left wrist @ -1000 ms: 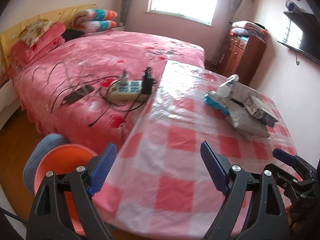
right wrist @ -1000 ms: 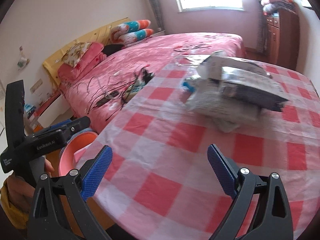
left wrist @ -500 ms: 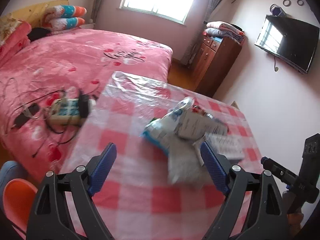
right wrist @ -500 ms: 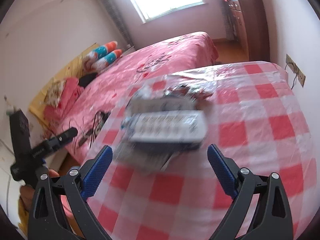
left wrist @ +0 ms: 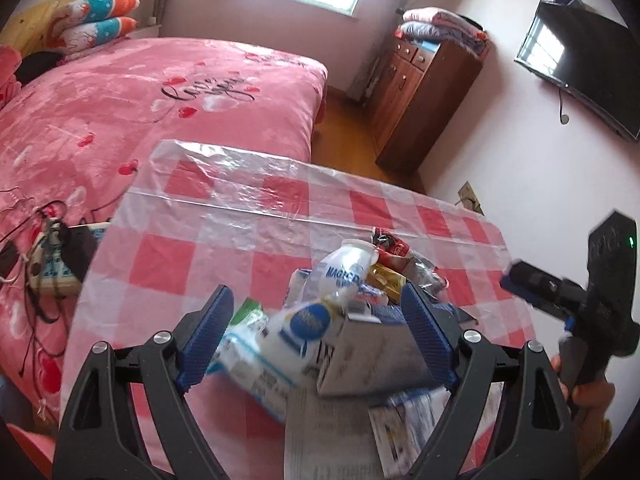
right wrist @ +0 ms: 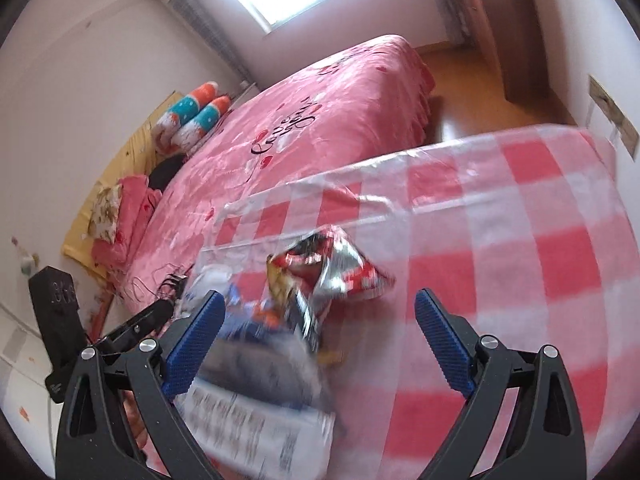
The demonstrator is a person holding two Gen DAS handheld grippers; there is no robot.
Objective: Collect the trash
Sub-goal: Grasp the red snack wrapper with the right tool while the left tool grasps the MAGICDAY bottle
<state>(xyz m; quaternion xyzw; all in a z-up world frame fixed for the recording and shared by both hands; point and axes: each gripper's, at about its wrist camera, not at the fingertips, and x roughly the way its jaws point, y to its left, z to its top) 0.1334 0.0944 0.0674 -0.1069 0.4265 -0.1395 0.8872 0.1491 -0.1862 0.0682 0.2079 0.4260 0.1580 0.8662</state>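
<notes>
Hovering over the trash pile (left wrist: 340, 344) on the checked surface (left wrist: 192, 256), the left tool (left wrist: 318, 334) gapes wide, gripping nothing, a white bottle (left wrist: 348, 270) poking up just beyond. From the right, the right tool (right wrist: 316, 338) also stands wide and empty, a red foil wrapper (right wrist: 340, 268) ahead. Risk: loose, slippery packets could slide apart or off the edge if pinched carelessly.

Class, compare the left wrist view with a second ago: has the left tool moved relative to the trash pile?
Yes. The left tool has advanced across the checked table; the trash pile now sits between its open fingers.
</notes>
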